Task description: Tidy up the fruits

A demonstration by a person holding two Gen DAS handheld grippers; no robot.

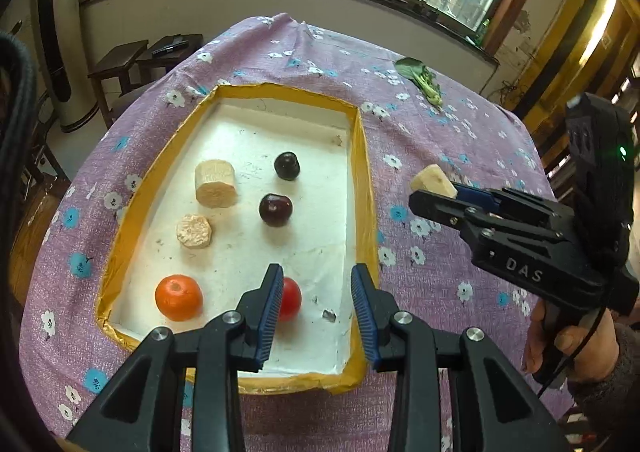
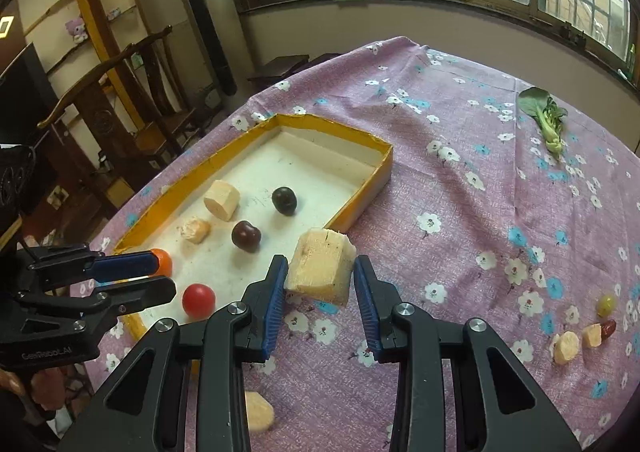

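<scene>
A yellow-rimmed white tray (image 1: 366, 171) (image 2: 382, 167) lies on the purple flowered cloth. In it are two pale cane chunks (image 1: 215, 183) (image 1: 194, 231), two dark plums (image 1: 287, 165) (image 1: 275, 209), an orange (image 1: 179, 296) and a red tomato (image 1: 291, 299) (image 2: 199, 300). My left gripper (image 1: 316, 298) is open and empty, low over the tray's near right corner by the tomato. My right gripper (image 2: 320, 288) is shut on a pale cane chunk (image 2: 322, 266) (image 1: 434, 181), held above the cloth just right of the tray.
A green leafy vegetable (image 2: 546, 117) (image 1: 424, 81) lies at the cloth's far right. Several small fruit pieces (image 2: 580, 332) sit at the right edge, and one pale chunk (image 2: 258, 416) lies on the cloth near me. Wooden chairs (image 2: 120, 99) stand left of the table.
</scene>
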